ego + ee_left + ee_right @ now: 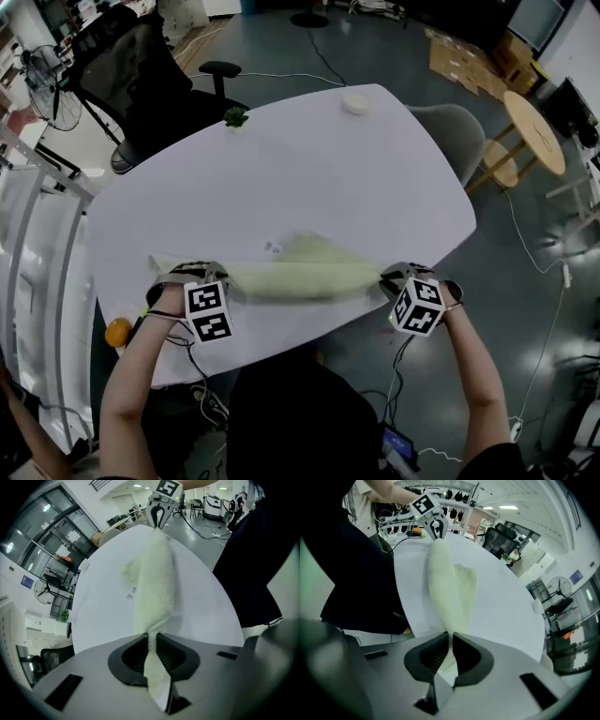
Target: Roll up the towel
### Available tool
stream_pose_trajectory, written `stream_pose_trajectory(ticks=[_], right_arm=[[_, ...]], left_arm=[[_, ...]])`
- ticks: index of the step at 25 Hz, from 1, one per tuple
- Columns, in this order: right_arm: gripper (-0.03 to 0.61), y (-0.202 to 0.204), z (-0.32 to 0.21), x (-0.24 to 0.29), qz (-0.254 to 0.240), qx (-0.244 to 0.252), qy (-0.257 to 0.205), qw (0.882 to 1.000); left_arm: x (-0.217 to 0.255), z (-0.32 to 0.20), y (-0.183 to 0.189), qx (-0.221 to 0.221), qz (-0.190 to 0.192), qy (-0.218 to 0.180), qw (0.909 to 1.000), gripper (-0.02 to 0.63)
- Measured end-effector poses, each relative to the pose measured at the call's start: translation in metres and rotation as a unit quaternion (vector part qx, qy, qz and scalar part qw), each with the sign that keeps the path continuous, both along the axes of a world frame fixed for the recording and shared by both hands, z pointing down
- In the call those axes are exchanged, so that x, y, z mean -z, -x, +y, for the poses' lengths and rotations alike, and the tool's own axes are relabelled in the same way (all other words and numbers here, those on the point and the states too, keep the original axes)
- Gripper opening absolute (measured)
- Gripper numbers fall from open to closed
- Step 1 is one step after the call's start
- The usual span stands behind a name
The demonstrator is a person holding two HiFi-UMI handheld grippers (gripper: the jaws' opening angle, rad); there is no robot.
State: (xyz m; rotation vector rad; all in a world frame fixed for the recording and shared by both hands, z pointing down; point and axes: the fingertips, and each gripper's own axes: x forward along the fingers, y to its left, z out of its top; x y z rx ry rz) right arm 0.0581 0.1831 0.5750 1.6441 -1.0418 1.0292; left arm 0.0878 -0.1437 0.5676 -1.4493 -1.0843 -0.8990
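Grey office floor surrounds a white rounded tabletop (309,159), and a black mesh office chair (141,66) stands beyond the tabletop's far left edge. A pale green terry towel (300,274) lies along the tabletop's near edge, gathered lengthwise into a long loose band, with one flap spreading toward the tabletop's middle. The left hand-held gripper (149,637) is clamped on the band's left end, its jaws nearly together, cloth pinched between the pads and a tail poking out behind them. The right hand-held gripper (450,637) pinches the right end the same way, its jaws almost closed on the cloth. Both point steeply down at the tabletop. A small green plant (235,116) and a round white disc (355,103) sit at the tabletop's far edge.
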Motion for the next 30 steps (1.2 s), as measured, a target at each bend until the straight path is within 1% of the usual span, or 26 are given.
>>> stream_pose_trajectory(ticks=[2,5,8,12,16,21,23,25,27,29,30], right_arm=[[0.040,-0.015,0.002,0.002,-0.017,-0.003,-0.001,1.000],[0.041,-0.038,0.003,-0.001,-0.043,-0.023,-0.005,0.999],[0.043,-0.062,0.004,-0.005,-0.050,-0.048,-0.002,0.998],[0.043,-0.086,0.009,-0.015,-0.053,-0.075,0.012,0.996],[0.043,-0.104,0.013,-0.025,-0.051,-0.106,0.022,0.993],[0.048,-0.115,0.016,-0.030,-0.043,-0.117,0.047,0.991],[0.048,-0.115,0.015,-0.030,-0.037,-0.119,0.046,0.991],[0.044,-0.116,0.015,-0.031,-0.029,-0.125,0.039,0.991],[0.044,-0.116,0.017,-0.032,-0.019,-0.128,0.033,0.991],[0.048,-0.116,0.018,-0.033,-0.001,-0.116,0.033,0.993],[0.062,-0.116,0.019,-0.031,0.009,-0.111,0.033,0.993]], left_arm=[[0.002,0.001,-0.011,0.001,-0.011,0.000,0.9999,0.067],[0.001,0.002,-0.028,0.004,-0.024,-0.001,0.9997,0.067],[0.000,0.003,-0.048,0.018,-0.033,0.006,0.9993,0.067],[-0.005,0.003,-0.070,0.055,-0.053,0.026,0.9967,0.067],[-0.015,0.000,-0.091,0.092,-0.069,0.037,0.9927,0.067],[-0.029,0.001,-0.110,0.130,-0.103,0.044,0.9853,0.067],[-0.031,0.003,-0.111,0.128,-0.101,0.044,0.9857,0.067],[-0.031,0.003,-0.112,0.125,-0.092,0.048,0.9867,0.067],[-0.030,0.003,-0.111,0.127,-0.079,0.055,0.9873,0.067],[-0.027,0.003,-0.110,0.127,-0.061,0.057,0.9884,0.071],[-0.024,0.003,-0.110,0.126,-0.050,0.058,0.9891,0.077]])
